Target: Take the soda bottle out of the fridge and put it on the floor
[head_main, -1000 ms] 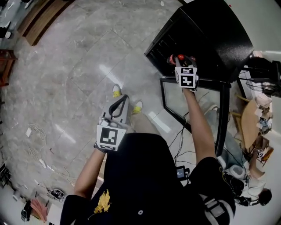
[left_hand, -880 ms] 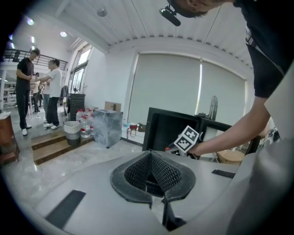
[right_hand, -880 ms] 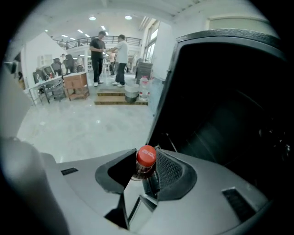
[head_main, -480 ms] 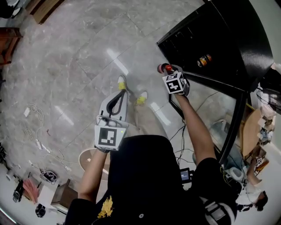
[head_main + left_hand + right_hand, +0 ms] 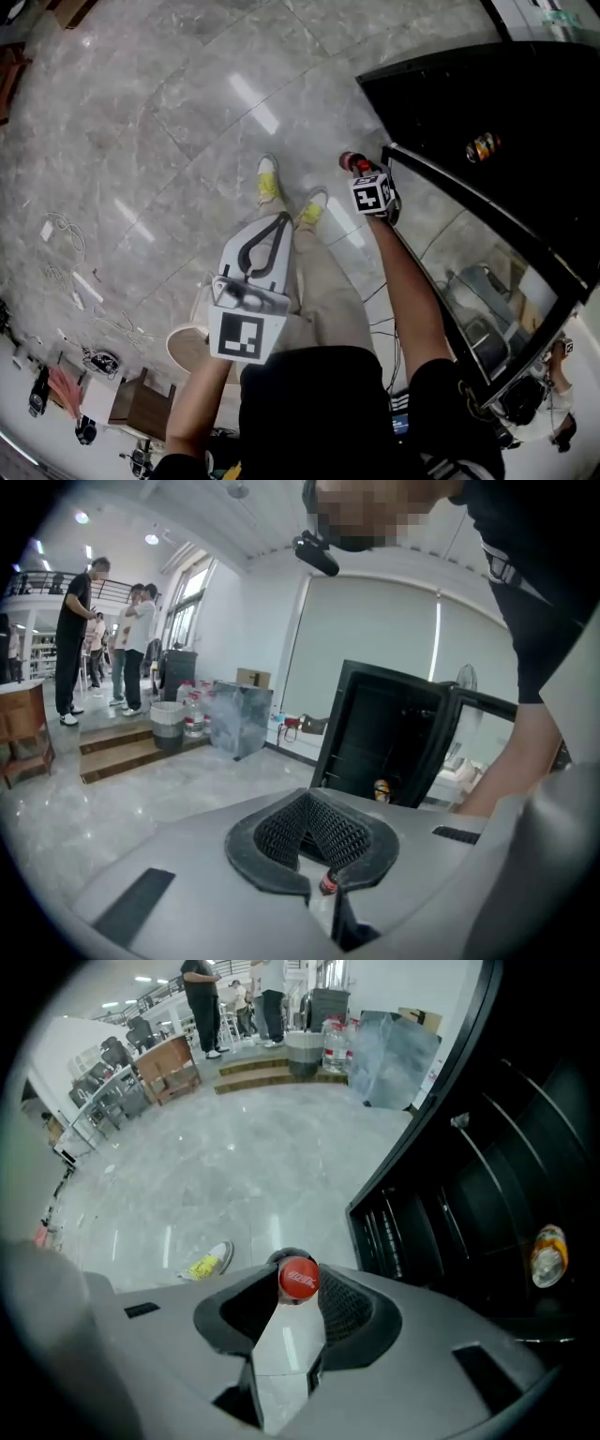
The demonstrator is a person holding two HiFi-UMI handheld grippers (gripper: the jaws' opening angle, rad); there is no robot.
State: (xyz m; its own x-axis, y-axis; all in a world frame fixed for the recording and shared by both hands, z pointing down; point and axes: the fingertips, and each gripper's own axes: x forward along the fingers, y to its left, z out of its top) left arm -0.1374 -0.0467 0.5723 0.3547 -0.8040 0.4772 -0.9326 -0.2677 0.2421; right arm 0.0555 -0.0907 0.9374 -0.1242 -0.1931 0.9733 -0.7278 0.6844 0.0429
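One soda bottle (image 5: 299,1279) — in right tongs (image 5: 298,1294)

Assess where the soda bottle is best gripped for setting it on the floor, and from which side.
Probably the neck just under the red cap, from above: the soda bottle hangs upright, cap toward the right gripper, whose jaws clamp there, leaving the base free to meet the floor.

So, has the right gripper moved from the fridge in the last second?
Yes. The right gripper, holding the soda bottle, has drawn back from the fridge, out over the floor.
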